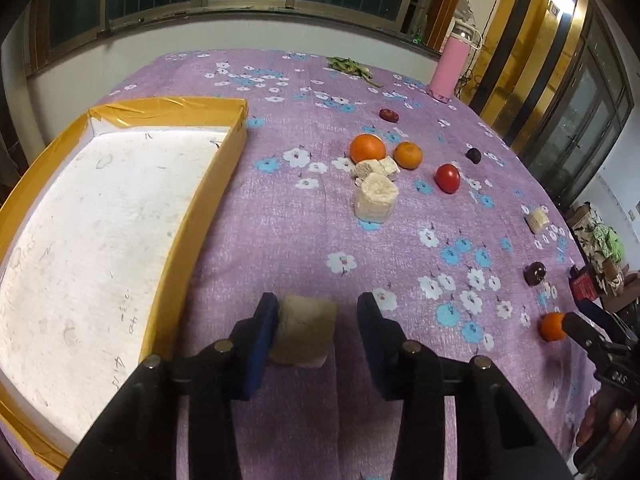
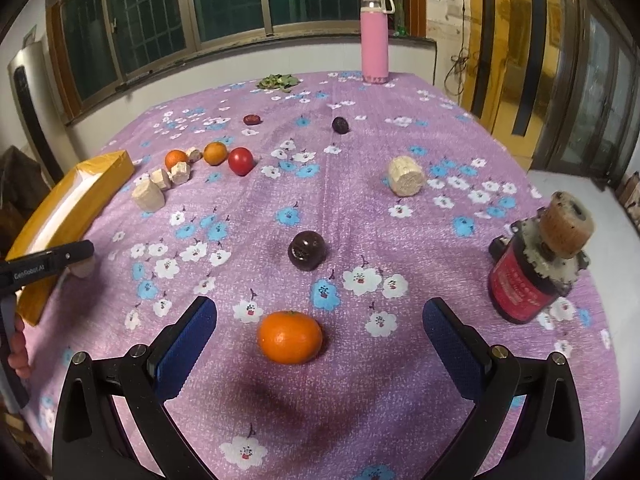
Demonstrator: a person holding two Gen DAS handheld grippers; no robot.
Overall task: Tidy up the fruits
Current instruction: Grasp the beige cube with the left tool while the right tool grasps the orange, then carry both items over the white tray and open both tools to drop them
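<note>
Left gripper (image 1: 318, 320) at lower centre, jaws straddling a beige block (image 1: 306, 334): left pad touches it, right pad stands apart (not clamped yet). Yellow tray (image 1: 200, 208) just left. Right gripper (image 2: 320, 328) jaws wide, released, flanking an orange (image 2: 289, 337) on the purple bench (image 2: 360, 168), no contact.

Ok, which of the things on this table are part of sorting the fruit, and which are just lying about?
For the job: yellow-edged box, pale chunk between the left gripper fingers, other pale chunks, oranges, tomato, dark plums.
Lying about: pink flask, red can, green leaves.
</note>
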